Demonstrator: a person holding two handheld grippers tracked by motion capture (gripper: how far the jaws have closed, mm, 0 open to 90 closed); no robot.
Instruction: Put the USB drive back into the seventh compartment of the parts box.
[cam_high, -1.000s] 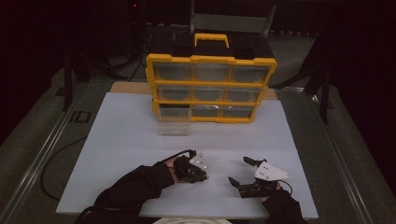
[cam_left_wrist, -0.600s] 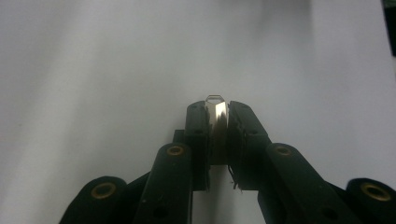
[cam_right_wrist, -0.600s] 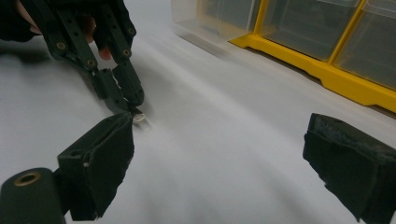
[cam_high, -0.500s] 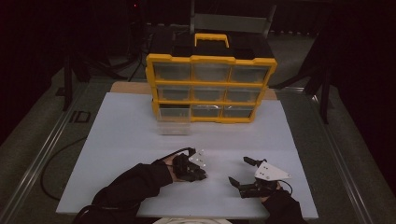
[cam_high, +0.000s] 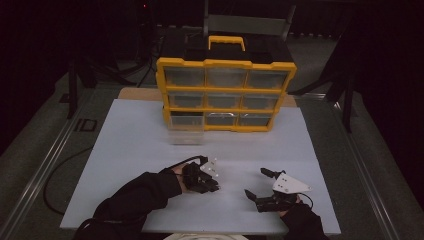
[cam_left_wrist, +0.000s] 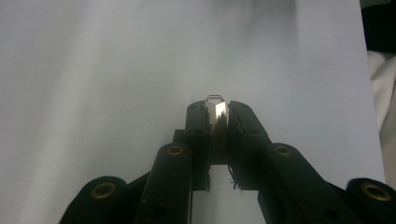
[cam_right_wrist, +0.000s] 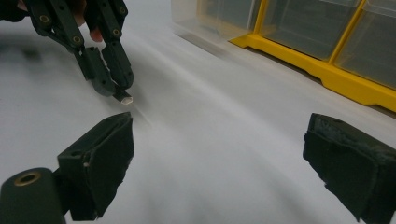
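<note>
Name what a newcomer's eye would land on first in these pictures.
First, the yellow drawer organizer at the far edge of the white table mat, its bottom-left clear drawer pulled out. Nearer, the left hand-held gripper pinches a small shiny metal piece, while the right hand-held gripper gapes open beside it.

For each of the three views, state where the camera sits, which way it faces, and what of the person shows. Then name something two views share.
High view: above the person's side, facing forward and down on the white table and the yellow drawer cabinet; both sleeved forearms and the left gripper and right gripper show.
Left gripper view: on the left gripper, facing down at the table, jaws shut on a small metal piece.
Right gripper view: on the right gripper, facing low across the table; its jaws stand open.
Shared: right gripper view and high view both show the cabinet and the left gripper.
</note>
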